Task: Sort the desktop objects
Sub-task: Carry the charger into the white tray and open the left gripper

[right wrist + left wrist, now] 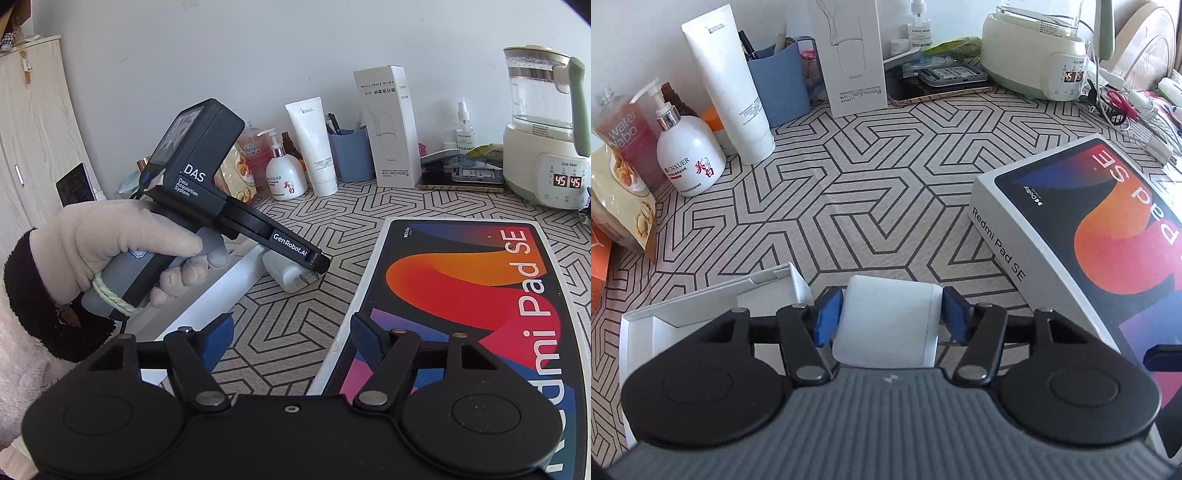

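My left tongs [891, 314] pinch the white charger [890, 325] at six o'clock, right tongs [291, 341] gaping empty over the tablet box [461, 295]; smooth plastic, it could slip.

We're in a home here, a lived-in room. Along the back of the patterned surface [849, 177] stand toiletries: a white pump bottle [689, 157] at the left, a tall white tube [729, 88] beside it, a blue pen holder [781, 85] next along. Upper right, a green-and-cream water kettle [543, 129] glows "45" on its base, a small spray bottle [464, 127] beside it. Far left of the right wrist view, a pale wooden cabinet [33, 122] against a plain white wall [258, 48]. A snack pouch [620, 206] sits at the left edge.
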`<state>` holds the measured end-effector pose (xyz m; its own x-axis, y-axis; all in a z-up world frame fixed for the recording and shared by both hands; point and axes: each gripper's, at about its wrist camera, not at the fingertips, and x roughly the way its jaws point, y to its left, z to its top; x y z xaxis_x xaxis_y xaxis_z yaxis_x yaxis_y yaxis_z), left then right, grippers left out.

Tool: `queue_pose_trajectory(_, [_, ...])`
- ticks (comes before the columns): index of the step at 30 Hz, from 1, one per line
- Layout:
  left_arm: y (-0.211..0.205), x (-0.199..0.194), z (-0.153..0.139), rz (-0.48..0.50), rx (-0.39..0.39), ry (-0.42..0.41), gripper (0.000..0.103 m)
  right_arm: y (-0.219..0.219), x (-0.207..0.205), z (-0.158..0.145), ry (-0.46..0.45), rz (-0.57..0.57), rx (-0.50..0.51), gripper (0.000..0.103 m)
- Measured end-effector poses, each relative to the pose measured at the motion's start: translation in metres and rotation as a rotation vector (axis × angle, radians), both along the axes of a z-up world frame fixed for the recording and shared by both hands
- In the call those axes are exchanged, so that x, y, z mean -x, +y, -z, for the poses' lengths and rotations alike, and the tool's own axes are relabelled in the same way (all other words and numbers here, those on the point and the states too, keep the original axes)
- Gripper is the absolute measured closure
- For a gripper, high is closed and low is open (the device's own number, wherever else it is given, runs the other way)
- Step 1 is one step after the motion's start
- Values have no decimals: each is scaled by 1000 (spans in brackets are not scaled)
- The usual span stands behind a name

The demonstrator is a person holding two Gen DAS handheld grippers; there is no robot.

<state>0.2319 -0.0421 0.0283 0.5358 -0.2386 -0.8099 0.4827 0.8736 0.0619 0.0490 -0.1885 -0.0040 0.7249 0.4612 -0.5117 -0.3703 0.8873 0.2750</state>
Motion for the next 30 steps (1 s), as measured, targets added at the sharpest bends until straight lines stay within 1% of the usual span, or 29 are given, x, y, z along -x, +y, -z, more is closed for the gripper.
queue_pose_trajectory(4, [2,-9,5,-12,25,32,45,-1,-3,1,6,6,-7,28])
queue_pose_trajectory(8, [2,-5,4,-32,32,34,46,-2,-3,3,10,7,-6,28])
queue_pose_trajectory(10, [5,-3,3,-38,70,49,46,-3,-2,3,10,9,-10,28])
queue_pose_trajectory(14, [10,0,2,-55,98,53,47,-4,-2,2,7,21,-8,28])
queue_pose_trajectory(18, [16,8,-4,-86,121,49,48,-7,0,2,-3,28,-12,27])
queue_pose_trajectory(21, [22,18,-13,-93,136,23,49,-8,0,3,-1,34,-22,27])
queue_pose_trajectory(26, [37,36,-20,-95,164,20,49,-5,2,4,-5,26,-18,25])
queue_pose_trajectory(30, [52,53,-31,-103,215,4,49,0,2,3,-7,9,-18,25])
